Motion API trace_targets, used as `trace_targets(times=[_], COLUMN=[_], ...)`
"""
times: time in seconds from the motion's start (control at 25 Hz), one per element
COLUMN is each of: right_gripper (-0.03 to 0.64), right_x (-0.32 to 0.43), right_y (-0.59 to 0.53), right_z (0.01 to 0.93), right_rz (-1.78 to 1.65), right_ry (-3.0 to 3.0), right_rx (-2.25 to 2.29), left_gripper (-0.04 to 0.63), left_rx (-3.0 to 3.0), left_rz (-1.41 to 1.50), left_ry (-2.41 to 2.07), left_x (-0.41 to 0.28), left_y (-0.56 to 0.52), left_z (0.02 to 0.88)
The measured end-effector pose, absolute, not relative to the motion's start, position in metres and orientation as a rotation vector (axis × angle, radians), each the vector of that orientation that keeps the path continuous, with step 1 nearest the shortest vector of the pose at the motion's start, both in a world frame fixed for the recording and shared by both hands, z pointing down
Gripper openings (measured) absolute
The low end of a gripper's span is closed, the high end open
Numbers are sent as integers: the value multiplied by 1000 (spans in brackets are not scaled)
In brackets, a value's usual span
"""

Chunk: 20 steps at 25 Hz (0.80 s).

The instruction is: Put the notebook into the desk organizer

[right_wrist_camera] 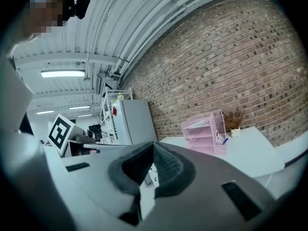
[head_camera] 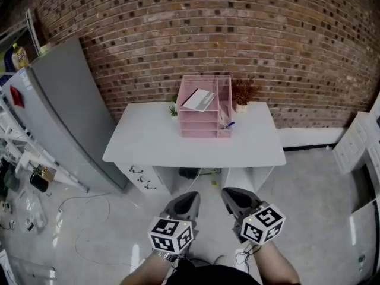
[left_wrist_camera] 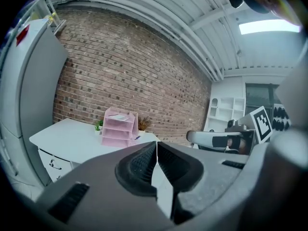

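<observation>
One long brick wall (head_camera: 237, 28) fills the background ahead of you, with a grey refrigerator (head_camera: 65, 111) standing against it at the left. Next to that, a white table (head_camera: 154, 141) sits against the wall, its drawers facing you. At the back of the table, close to the bricks, stands the pink desk organizer (head_camera: 202, 126), a stack of open trays. You hold the left claw (head_camera: 190, 199) and the right claw (head_camera: 233, 198) side by side over the floor, well short of the table's front edge, both aimed toward it. Each claw is fully closed, pads pressed together and nothing between them. The notebook (head_camera: 199, 100) already lies in the organizer's top tray, tilted. A pot of dried brown stems (head_camera: 243, 92) stands just right of the organizer, a small green plant (head_camera: 173, 110) just left of it, and a blue pen (head_camera: 228, 124) shows at its lower right corner.
</observation>
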State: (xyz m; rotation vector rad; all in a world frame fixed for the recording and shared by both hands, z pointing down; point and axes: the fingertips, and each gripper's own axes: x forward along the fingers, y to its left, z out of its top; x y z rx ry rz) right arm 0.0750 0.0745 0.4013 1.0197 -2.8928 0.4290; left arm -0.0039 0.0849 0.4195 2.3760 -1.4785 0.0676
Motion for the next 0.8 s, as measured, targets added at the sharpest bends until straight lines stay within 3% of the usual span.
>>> trace_targets(times=[0.8], right_gripper=[3], right_x=[106], right_y=[83], right_z=[413], right_rz=[453], right_ry=[-2916], right_rx=[933], left_gripper=[9], left_rx=[2321], left_rz=[64], left_ry=[-1548], left_x=[27], left_y=[100], left_z=[429])
